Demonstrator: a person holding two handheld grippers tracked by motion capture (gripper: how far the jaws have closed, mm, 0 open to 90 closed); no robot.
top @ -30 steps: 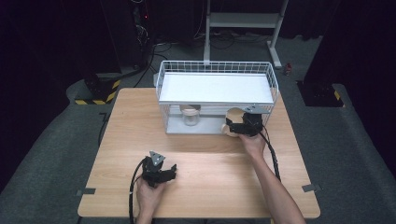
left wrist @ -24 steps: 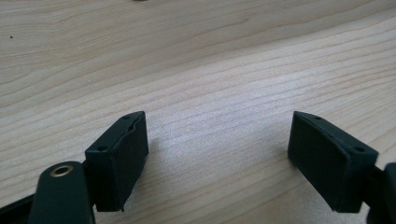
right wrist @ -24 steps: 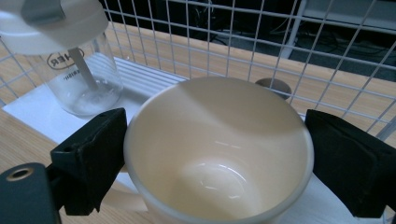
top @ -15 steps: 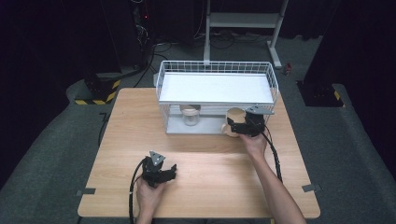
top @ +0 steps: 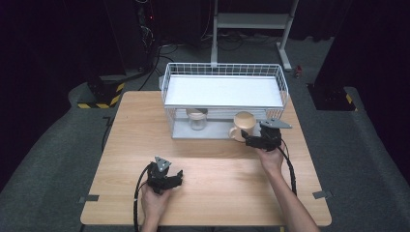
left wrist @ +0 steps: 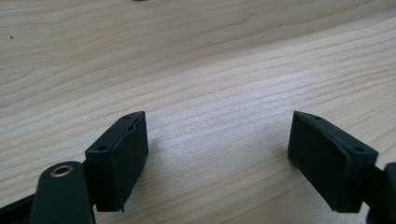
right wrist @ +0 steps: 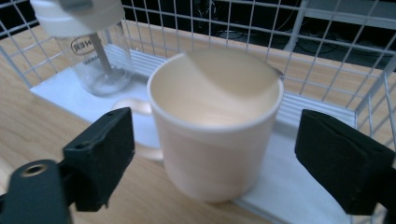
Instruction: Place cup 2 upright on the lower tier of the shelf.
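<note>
- Right gripper (top: 249, 140), right of centre in the high view: drawn back a touch toward the lower edge of the frame compared with a second ago, when it sat closer in against the cup (top: 243, 123).
- Its jaws: released and spread wide, one on either side of the cup in the right gripper view, both clear of the cup's wall, grasping nothing.
- Cup: same spot in all three high views, upright, at the front lower opening of the wire rack (top: 167, 92), at the front edge of the rack's white floor; cannot tell whether fully on that floor or half on the desk (top: 217, 188).
- Glass jar (top: 196, 119) with a white lid: farther in under the rack's upper shelf, to the left of the cup in the frame, apart from it.
- Left gripper (top: 175, 177), lower left of centre: unmoved, low over bare desk, jaws parted, nothing between them.
- Reading of the change: most likely a let-go after setting the cup at the rack, with the placing close to done.
- One doubt: cup near the floor's lip, so perhaps a push deeper yet to do.
</note>
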